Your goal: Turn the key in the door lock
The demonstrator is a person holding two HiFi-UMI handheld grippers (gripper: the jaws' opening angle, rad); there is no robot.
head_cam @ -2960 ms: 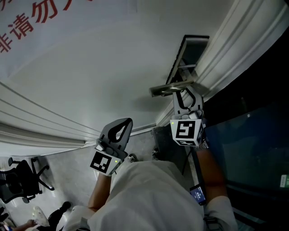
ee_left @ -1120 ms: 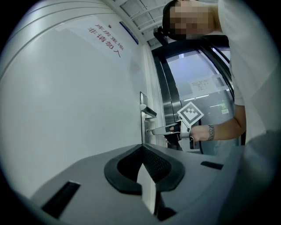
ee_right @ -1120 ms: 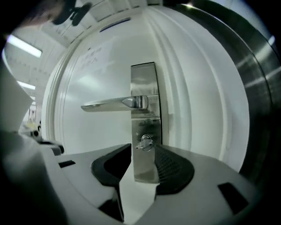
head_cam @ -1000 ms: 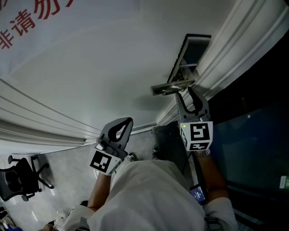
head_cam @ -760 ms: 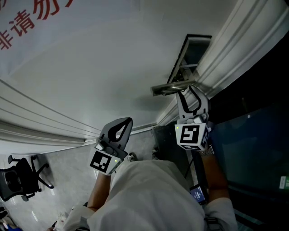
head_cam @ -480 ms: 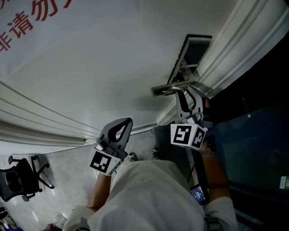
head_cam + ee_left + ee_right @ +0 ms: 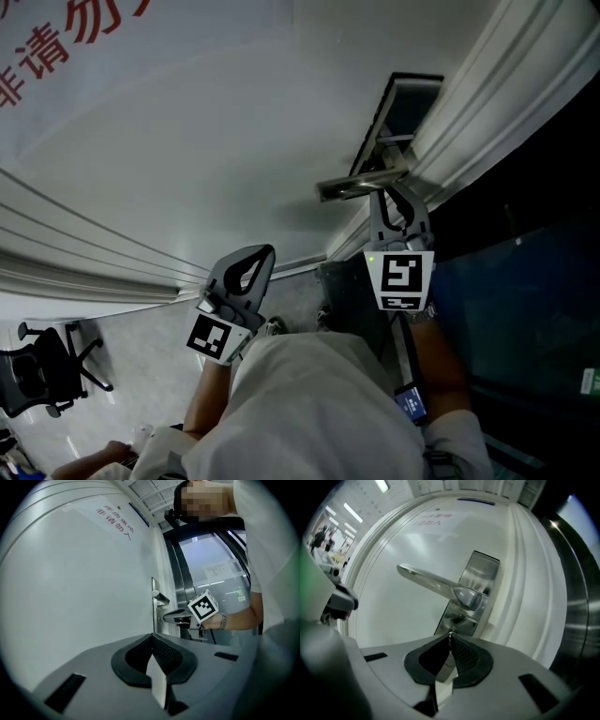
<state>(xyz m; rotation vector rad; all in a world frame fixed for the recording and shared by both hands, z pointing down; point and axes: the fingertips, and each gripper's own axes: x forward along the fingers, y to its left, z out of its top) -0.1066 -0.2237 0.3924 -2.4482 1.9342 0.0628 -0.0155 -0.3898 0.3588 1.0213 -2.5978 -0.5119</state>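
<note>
A white door carries a silver lever handle point(image 7: 361, 185) point(image 7: 436, 583) on a tall metal lock plate point(image 7: 398, 108) point(image 7: 480, 573). My right gripper point(image 7: 392, 190) point(image 7: 450, 635) points at the plate just under the handle. Its jaws have just been closing and now meet on a small metal sliver at the lock, the key point(image 7: 450, 633), which is mostly hidden by the pads. My left gripper point(image 7: 268, 251) point(image 7: 152, 637) is held lower left, away from the door. It is shut with nothing in it. The left gripper view shows the right gripper point(image 7: 180, 619) at the handle point(image 7: 174, 615).
Ribbed white door-frame moulding point(image 7: 487, 84) runs beside the lock, with a dark glass panel point(image 7: 525, 281) to its right. Red characters point(image 7: 56, 47) mark the door at upper left. A black office chair point(image 7: 42, 375) stands on the floor at lower left.
The right gripper has rolled back and forth under the handle, its marker cube turning, and its jaws have closed. The left gripper has not moved.
</note>
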